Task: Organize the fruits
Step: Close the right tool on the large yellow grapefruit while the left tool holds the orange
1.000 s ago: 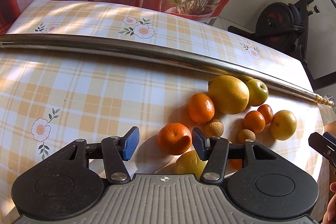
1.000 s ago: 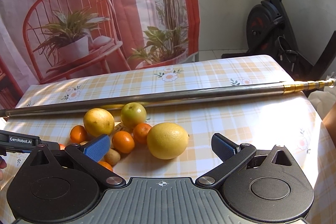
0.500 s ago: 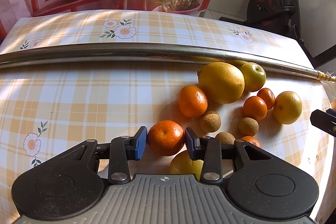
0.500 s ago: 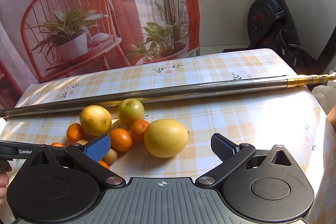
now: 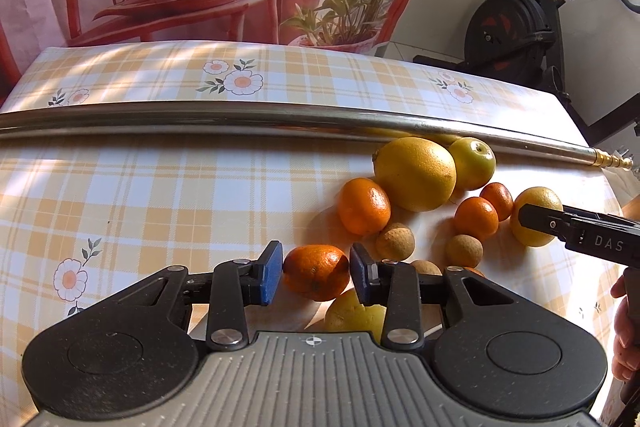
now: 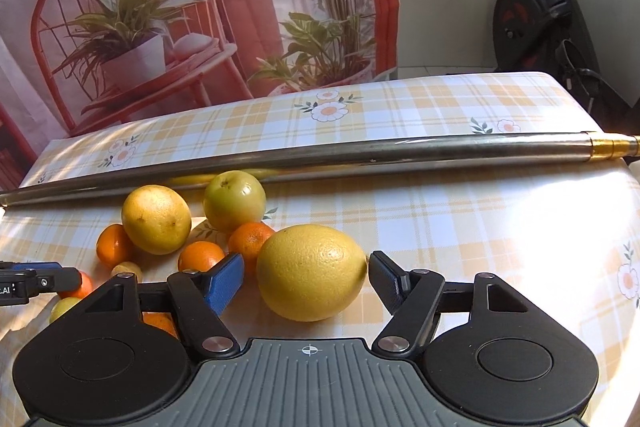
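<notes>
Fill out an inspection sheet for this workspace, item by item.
Surface: table under a yellow plaid tablecloth with flower prints.
Job's things: large yellow citrus, green apple, several mandarins and small brown fruits, clustered loose.
Clutter: long metal pole lying across the table.
Grippers: left tool closed around a mandarin, pads touching or nearly so; right tool open, astride the large yellow citrus.
Cables: nothing seen.
Surroundings: printed curtain, exercise bike.
</notes>
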Demonstrator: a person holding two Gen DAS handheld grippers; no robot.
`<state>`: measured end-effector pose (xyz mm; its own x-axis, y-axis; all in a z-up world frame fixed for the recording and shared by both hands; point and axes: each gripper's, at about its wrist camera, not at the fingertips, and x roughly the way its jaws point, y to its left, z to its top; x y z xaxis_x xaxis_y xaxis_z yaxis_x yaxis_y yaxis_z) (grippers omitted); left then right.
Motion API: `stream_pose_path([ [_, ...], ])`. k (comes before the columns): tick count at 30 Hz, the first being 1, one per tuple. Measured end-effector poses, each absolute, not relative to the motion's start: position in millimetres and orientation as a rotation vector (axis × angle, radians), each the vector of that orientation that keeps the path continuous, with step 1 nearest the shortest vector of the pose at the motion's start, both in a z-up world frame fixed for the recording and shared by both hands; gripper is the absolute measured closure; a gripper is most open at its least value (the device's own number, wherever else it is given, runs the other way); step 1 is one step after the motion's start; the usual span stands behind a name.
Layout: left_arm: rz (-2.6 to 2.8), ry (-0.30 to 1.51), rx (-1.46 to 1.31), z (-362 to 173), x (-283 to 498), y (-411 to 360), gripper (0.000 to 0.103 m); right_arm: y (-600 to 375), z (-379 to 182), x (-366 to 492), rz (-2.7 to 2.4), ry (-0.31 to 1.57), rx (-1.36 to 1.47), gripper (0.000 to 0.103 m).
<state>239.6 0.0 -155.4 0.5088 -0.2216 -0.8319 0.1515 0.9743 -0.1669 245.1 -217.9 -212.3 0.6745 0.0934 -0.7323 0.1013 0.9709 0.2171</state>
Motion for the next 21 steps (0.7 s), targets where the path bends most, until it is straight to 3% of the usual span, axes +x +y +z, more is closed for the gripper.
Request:
stream_pose_path([
  [21,-0.259,1.043,-0.167,-167.4,242.4,10.8,0.063,-225.7,-224.8,251.5,0.015,0.833,0.315,0.044],
])
